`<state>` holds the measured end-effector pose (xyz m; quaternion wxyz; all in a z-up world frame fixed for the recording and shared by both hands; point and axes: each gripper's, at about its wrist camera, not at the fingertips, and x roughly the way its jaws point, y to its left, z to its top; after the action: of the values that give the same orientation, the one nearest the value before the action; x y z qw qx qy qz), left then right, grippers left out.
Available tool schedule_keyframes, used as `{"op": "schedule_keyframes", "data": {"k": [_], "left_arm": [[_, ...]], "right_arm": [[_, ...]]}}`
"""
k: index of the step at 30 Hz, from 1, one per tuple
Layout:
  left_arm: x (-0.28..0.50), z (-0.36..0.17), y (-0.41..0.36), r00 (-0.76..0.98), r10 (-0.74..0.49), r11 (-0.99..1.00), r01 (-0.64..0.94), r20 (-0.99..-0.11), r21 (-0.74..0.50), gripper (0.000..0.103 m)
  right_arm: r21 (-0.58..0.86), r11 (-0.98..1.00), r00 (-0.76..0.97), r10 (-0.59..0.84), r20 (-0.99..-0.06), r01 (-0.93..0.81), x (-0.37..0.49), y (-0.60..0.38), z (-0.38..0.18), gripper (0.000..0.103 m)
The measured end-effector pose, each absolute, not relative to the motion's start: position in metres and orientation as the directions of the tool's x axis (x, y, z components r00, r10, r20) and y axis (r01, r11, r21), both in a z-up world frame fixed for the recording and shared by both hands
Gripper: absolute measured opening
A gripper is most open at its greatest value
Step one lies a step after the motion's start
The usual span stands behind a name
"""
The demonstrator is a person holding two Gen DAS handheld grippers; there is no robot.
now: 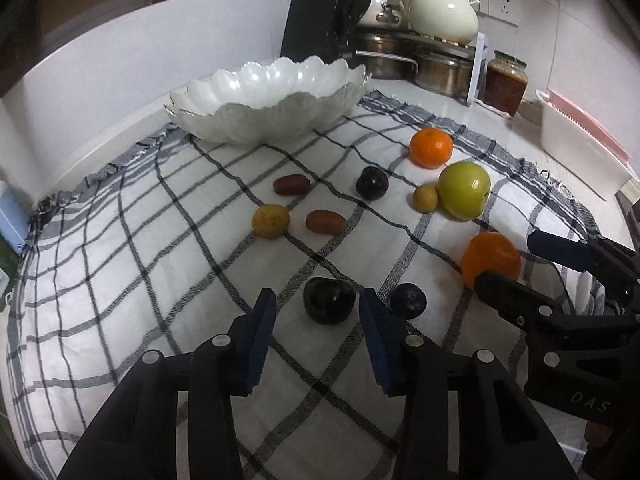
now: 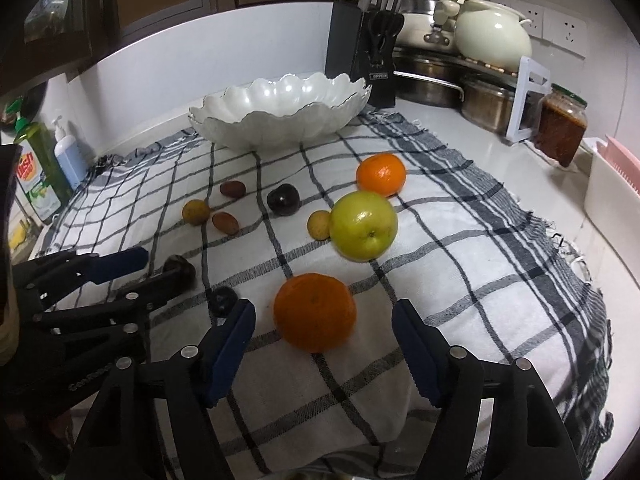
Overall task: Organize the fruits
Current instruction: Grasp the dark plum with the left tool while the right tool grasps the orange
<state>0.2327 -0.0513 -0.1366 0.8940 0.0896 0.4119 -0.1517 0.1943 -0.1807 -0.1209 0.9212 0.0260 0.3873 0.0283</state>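
Fruit lies scattered on a checked cloth (image 1: 160,260) before a white scalloped bowl (image 1: 268,100), which looks empty. My left gripper (image 1: 318,304) is open just short of a dark plum (image 1: 329,301), with a smaller dark plum (image 1: 408,300) to its right. My right gripper (image 2: 324,320) is open around a near orange (image 2: 315,312), one finger on each side, apart from it. Farther off lie a green apple (image 2: 364,226), a second orange (image 2: 381,174), a third dark plum (image 2: 283,199), two yellowish small fruits (image 2: 196,212) (image 2: 319,225) and two reddish dates (image 2: 225,223) (image 2: 232,189).
A knife block (image 2: 360,52), steel pots (image 2: 480,100) with a cream teapot (image 2: 492,36), a jar of red sauce (image 2: 560,128) and a white-pink tub (image 2: 612,196) stand at the back and right. Dish soap bottles (image 2: 38,172) stand at the left.
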Motion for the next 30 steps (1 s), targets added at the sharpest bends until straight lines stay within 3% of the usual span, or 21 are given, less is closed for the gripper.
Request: {"op": "schedule_keyframes", "data": {"k": [19,30], "left_arm": [[0.245,-0.147,-0.056,0.593,-0.212,0.935,0.355,-0.777,0.016,0.029],[0.238,-0.131,-0.052,0.619,-0.206,0.948,0.32,-0.758,0.004,0.028]], "right_arm": [[0.033,0.995,0.681,0.087,-0.727,-0.091,0.208,-0.172,-0.134,0.048],[0.071,0.988,0.695,0.148,-0.704,-0.138,0.207,-0.171,-0.118,0.046]]}}
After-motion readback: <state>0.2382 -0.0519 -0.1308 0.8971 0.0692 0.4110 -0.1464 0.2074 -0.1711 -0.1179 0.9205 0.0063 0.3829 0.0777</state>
